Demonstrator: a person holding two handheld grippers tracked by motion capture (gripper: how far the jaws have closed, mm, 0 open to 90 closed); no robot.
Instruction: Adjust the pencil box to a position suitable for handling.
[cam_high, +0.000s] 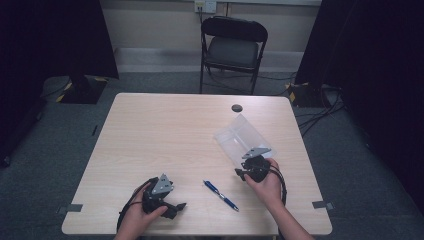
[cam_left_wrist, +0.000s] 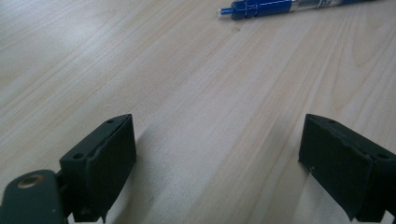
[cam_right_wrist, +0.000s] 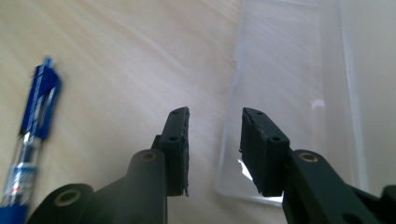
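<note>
risk: the right gripper (cam_right_wrist: 214, 140), jaws narrowly parted and holding nothing, straddles the near corner of the clear plastic case (cam_right_wrist: 289, 93); a closing pinch may skid the light case along the table (cam_high: 150, 130). the case lies at 1 o'clock from the blue pen (cam_high: 221, 195). the left gripper (cam_left_wrist: 217, 158) stands wide, empty. count: one case, one pen, two grippers.

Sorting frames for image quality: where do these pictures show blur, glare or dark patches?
High view: the wooden table is evenly lit, while both upper corners sink into near-black. Left gripper view: the blue pen is fairly sharp; a pale sheen lies on the wood at upper left. Right gripper view: the pen is blurred, and the clear plastic case shows small glints.
</note>
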